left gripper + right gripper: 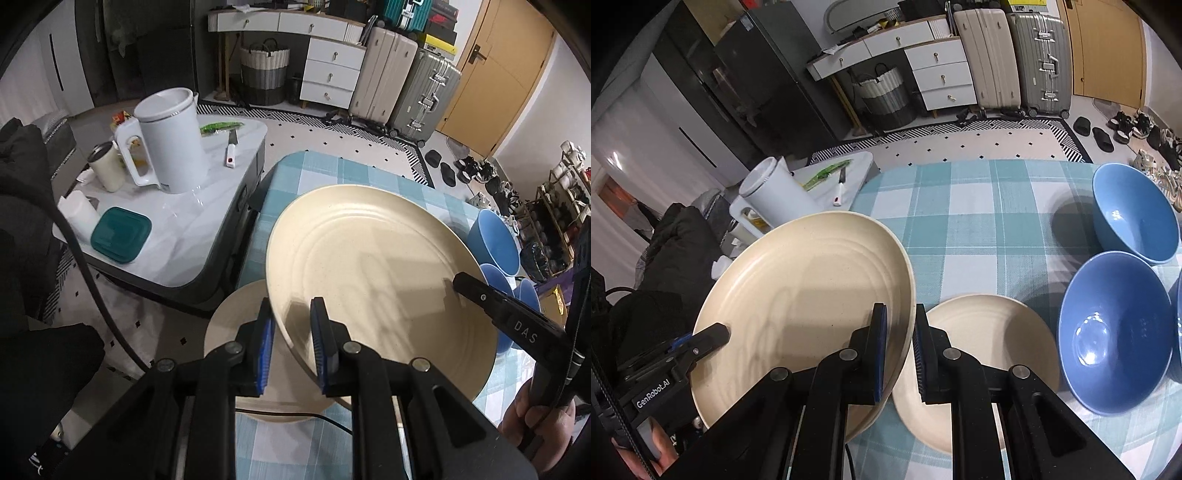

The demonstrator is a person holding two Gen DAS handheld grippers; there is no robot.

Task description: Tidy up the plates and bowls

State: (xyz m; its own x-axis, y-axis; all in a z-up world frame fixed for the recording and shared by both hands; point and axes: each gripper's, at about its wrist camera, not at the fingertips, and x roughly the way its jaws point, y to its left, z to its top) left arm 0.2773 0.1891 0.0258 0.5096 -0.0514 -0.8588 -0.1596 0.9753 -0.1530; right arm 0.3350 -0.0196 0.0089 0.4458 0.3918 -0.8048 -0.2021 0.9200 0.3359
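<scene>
A large cream plate [369,258] [805,288] hangs tilted above the checked tablecloth [332,173] [979,206], gripped at two opposite rims. My left gripper [293,343] is shut on its near-left rim; in the right wrist view it shows at the plate's left side [701,339]. My right gripper [901,354] is shut on the plate's right rim and shows in the left wrist view [461,282]. A second cream plate [229,325] [979,332] lies flat on the cloth beneath. Three blue bowls [1137,210] [1115,332] [1178,314] stand on the right.
Left of the table stands a low white side table [177,251] with a white kettle [173,140], a cream cup [107,170], a teal lid [122,234] and a knife [231,147]. A person's hand [532,417] holds the right gripper. Suitcases [1015,55] line the far wall.
</scene>
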